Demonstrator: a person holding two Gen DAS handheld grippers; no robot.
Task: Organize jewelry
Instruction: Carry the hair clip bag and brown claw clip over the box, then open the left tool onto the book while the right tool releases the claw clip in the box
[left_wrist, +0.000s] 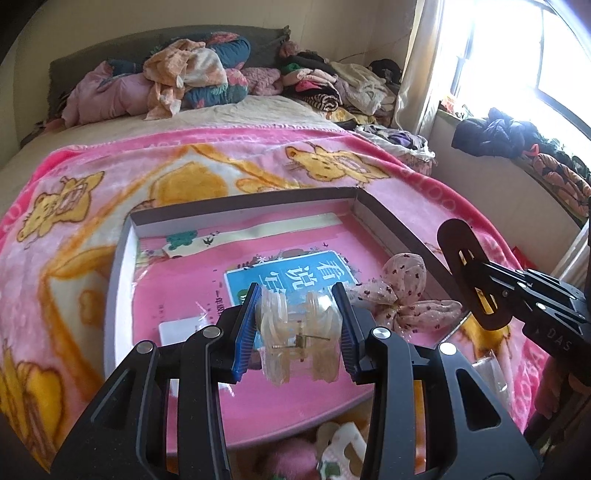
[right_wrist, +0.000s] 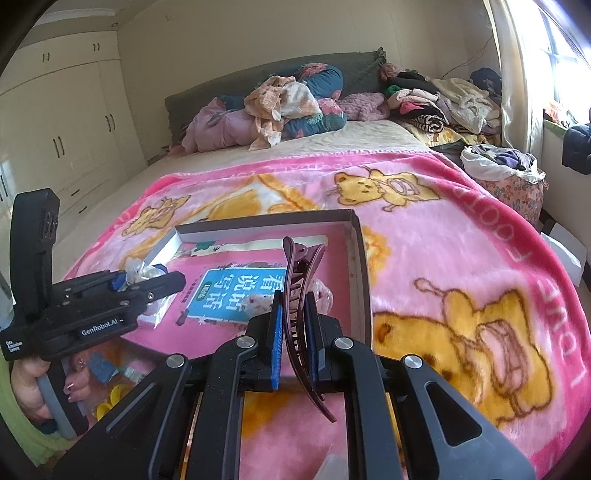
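Right wrist view: right tongs (right_wrist: 293, 332) pinch dark hair clip (right_wrist: 301, 295), long axis upright, just short of box (right_wrist: 360, 258); left tongs (left_wrist: 297, 332) pinch clear claw clip (left_wrist: 295, 332) over box interior, nearer.

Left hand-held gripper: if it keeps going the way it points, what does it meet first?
Probably the pink book lying in the shallow box, near its blue label. The left hand-held gripper, shut on a clear bag of hair ties, tilts down toward it. Depth is hard to judge.
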